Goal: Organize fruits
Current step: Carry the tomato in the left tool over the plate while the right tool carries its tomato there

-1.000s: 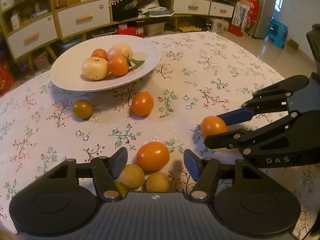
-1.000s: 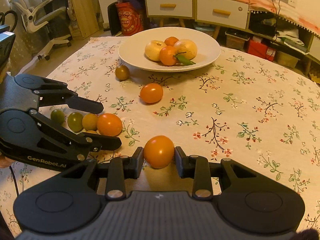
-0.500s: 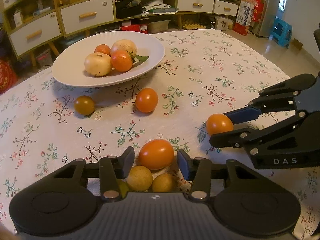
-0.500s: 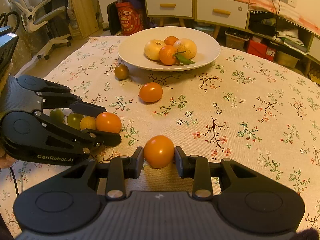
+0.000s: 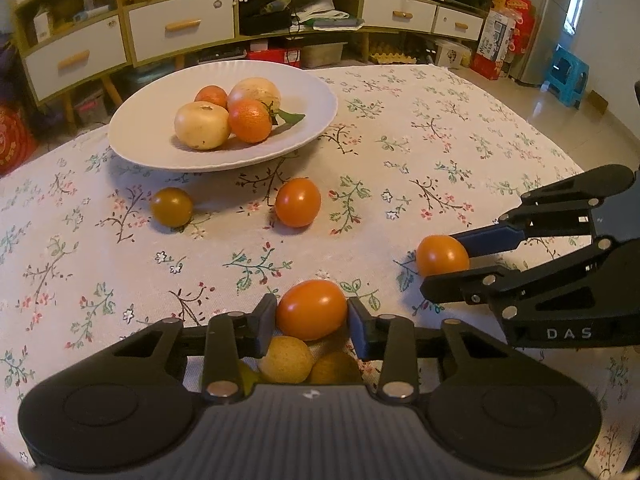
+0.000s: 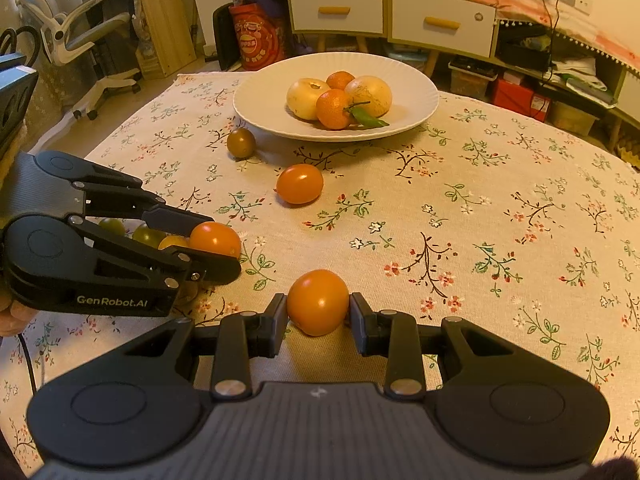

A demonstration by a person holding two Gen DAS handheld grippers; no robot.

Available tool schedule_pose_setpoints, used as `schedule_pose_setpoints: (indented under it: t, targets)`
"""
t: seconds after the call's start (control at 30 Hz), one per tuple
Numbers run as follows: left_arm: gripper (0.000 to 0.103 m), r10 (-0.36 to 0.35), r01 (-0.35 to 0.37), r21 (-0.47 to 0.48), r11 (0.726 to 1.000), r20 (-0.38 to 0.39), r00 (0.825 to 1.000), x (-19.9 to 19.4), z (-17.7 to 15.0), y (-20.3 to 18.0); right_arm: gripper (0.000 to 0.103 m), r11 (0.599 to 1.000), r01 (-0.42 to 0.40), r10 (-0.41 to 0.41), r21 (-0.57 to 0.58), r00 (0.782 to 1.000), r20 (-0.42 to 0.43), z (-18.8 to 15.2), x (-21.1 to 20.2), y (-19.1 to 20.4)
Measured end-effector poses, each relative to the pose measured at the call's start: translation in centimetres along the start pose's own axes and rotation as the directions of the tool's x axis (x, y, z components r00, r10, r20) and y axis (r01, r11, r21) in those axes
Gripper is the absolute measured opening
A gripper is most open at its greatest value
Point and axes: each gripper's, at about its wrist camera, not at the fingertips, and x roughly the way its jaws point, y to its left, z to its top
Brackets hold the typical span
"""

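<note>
An orange tomato (image 5: 311, 309) is being clamped between the pads of the left gripper (image 5: 311, 316), whose jaws have just been closing onto it; it is being taken from the front of a small cluster of yellow fruits (image 5: 285, 358) near the bench's near edge, probably because it is the easiest of them to reach. A second tomato (image 6: 318, 307) is being held between the narrowed jaws of the right gripper (image 6: 319, 312), low over the cloth. Both fruits are judged to be meant for the plate (image 5: 136, 132) at the far side of the bench, where larger fruits are already being gathered. Two more tomatoes, an orange one (image 5: 298, 201) and a dark one (image 5: 171, 207), are being left loose just before the plate.
</note>
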Motion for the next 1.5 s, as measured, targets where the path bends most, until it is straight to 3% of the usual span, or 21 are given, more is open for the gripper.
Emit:
schedule_pose_setpoints:
  t: [0.7, 1.13, 1.5]
  targets:
    - [0.022, 0.024, -0.02, -0.071, 0.997, 0.059, 0.998, -1.4, 1.8, 1.1, 0.03, 1.0, 0.012, -0.013, 0.029, 0.999, 0.037, 1.6, -0.6, -0.6]
    - [0.022, 0.073, -0.054, -0.152, 0.987, 0.123, 0.99, -1.8, 4.9, 3.1, 0.03, 0.995, 0.044, -0.052, 0.091, 0.995, 0.087, 5.8, 0.3, -2.0]
    - [0.022, 0.105, -0.092, -0.123, 0.988, 0.102, 0.989, 0.4, 8.0, 4.0, 0.03, 0.984, 0.044, -0.064, 0.171, 0.991, 0.114, 9.6, 1.5, -3.6]
